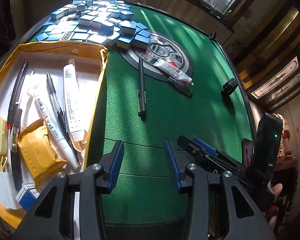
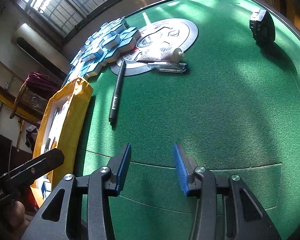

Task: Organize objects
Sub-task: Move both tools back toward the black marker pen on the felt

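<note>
Left tool (image 1: pixel 144 156): wide apart, holding nothing.
Right tool (image 2: pixel 152 160): wide apart, holding nothing.
Clear pen (image 2: pixel 168 66): partly hidden under the tube (image 2: pixel 162 55).
Box (image 1: pixel 102 76): cut off at the frame edge.

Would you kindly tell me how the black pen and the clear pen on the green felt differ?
The black pen is opaque and dark; the clear pen is see-through with a blue end. The black pen lies alone, only its far tip over the round centre panel; the clear pen lies right beside the white tube. Both lie flat, outside the yellow box.
</note>
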`<state>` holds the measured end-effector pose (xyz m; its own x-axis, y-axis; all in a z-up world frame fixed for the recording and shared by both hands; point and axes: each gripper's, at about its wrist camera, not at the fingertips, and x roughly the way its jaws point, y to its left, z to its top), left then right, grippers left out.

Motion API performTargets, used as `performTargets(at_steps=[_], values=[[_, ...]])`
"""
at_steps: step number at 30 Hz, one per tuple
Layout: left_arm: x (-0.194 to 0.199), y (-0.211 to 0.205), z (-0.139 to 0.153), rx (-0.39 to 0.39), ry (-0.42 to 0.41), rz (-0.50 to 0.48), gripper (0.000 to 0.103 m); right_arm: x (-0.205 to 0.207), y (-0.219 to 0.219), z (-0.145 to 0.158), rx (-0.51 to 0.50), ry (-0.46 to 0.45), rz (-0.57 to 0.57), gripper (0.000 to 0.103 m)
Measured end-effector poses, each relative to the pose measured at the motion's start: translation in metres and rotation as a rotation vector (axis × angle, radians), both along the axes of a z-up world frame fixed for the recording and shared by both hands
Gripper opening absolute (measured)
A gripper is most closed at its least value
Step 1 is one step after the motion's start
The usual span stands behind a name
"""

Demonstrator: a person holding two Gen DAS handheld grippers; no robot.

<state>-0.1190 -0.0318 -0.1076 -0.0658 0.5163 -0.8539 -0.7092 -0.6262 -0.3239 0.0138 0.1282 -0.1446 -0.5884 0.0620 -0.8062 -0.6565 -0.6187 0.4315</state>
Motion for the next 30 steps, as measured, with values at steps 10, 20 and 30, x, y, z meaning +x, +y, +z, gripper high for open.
performTargets(at_steps=[10, 20, 30], values=[[-0.002, 0.017, -0.006, -0.028, 0.007, -0.017, 0.04, 0.002, 0.012, 0.0, -0.007, 0.012, -0.015, 0.039], [-0.017, 0.04, -0.014, -0.077, 0.02, -0.029, 0.04, 0.002, 0.019, -0.002, -0.025, 0.037, -0.001, 0.039], [-0.035, 0.079, -0.03, -0.155, 0.059, -0.061, 0.04, 0.005, 0.025, -0.004, -0.043, 0.068, -0.008, 0.039]])
